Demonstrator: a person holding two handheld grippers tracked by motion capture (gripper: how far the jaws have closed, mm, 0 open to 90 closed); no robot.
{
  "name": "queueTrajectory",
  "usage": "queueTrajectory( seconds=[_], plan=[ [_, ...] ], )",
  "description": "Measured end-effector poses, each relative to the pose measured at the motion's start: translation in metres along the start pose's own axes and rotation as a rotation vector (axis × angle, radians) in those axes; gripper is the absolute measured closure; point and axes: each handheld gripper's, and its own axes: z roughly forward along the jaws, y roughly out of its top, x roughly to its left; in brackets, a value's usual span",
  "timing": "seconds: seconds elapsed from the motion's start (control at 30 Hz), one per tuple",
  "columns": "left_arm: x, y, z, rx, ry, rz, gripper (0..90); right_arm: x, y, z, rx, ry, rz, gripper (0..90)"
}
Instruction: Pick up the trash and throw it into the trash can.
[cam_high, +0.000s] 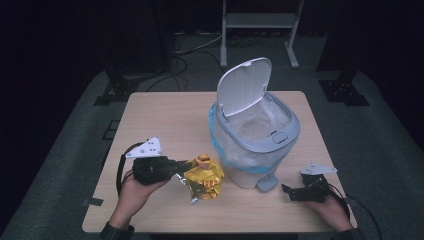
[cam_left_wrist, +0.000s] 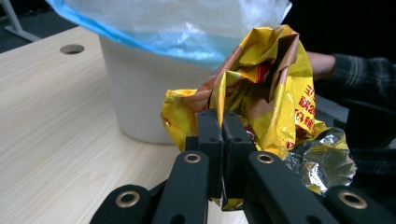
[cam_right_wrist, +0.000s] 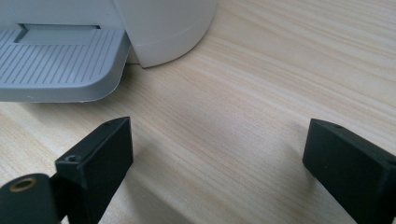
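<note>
Clamped on a fold of the crumpled yellow foil snack wrapper (cam_high: 204, 176), the left gripper (cam_high: 176, 167) shows in the high view at the near left of the pale wooden table (cam_high: 165, 115), its jaws pointing toward the white pedal bin (cam_high: 252, 135), which stands mid-table with its lid (cam_high: 245, 85) tipped up and a clear, blue-edged plastic liner (cam_high: 260, 122) folded over the rim. The wrapper hangs just beside the bin's near left side, close to the tabletop. At the near right, the right gripper (cam_high: 286, 190) rests low by the bin's grey foot pedal (cam_high: 267, 182), jaws apart and holding nothing. From the left gripper view, the two black jaws meet on a pinch of the wrapper's (cam_left_wrist: 261, 102) lower edge, with the printed yellow side bunched above them and a silver inner flap sagging to the right; the bin's white wall (cam_left_wrist: 140, 93) and liner stand just behind. Such a wrapper should be very light, limp and slick, apt to slip or unfold, so a bite across several bunched layers looks safer than a single loose edge. From the right gripper view, the open jaws of that gripper (cam_right_wrist: 219, 158) frame bare wood, the ribbed pedal (cam_right_wrist: 60, 65) near their upper left.
</note>
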Motion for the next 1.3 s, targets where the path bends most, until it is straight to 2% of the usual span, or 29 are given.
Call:
queueTrajectory(
  seconds=[0.4, 0.7, 1.3],
  plan=[
    [-0.001, 0.023, -0.003, -0.029, -0.008, 0.034, 89.0, 0.0, 0.0, 0.0, 0.0, 0.0, 0.0, 7.4],
    [-0.001, 0.047, -0.011, -0.092, -0.02, 0.057, 89.0, 0.0, 0.0, 0.0, 0.0, 0.0, 0.001, 7.4],
    [0.0, 0.084, -0.001, -0.162, -0.054, 0.091, 89.0, 0.0, 0.0, 0.0, 0.0, 0.0, 0.0, 7.4]
  ],
)
